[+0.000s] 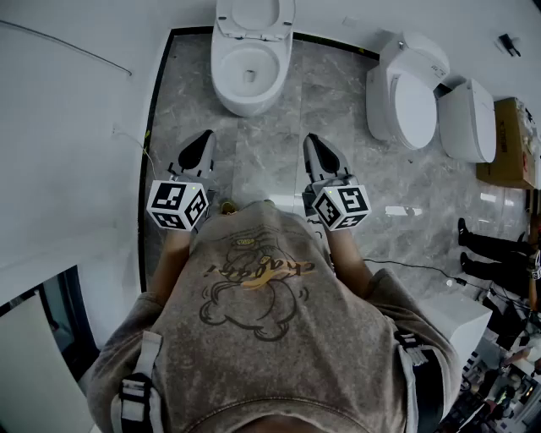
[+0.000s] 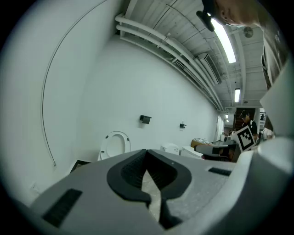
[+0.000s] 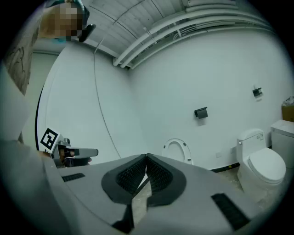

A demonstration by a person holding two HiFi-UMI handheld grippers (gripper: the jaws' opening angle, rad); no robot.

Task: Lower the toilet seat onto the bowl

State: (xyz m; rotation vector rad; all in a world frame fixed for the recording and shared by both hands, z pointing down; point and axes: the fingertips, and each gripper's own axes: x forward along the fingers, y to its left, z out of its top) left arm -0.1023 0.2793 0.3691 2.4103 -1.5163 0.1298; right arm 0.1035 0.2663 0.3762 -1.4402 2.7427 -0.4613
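Head view looks down into the open toilet bowl (image 1: 247, 72) at the frame's top — only the gripper views show the raised toilet seat (image 2: 115, 143) face-on, standing upright. Well short of it, the left gripper (image 1: 203, 139) and right gripper (image 1: 314, 144) are each pressed together on nothing

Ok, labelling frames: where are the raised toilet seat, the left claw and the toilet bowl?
raised toilet seat (image 1: 223, 15), head view, left rim.
left claw (image 1: 204, 137), head view, shut tips.
toilet bowl (image 1: 247, 105), head view, front rim.

The grey marble-tiled floor (image 1: 270, 161) carries a white open toilet (image 1: 247, 80) at top centre. Two closed white toilets (image 1: 407, 93) stand at upper right.
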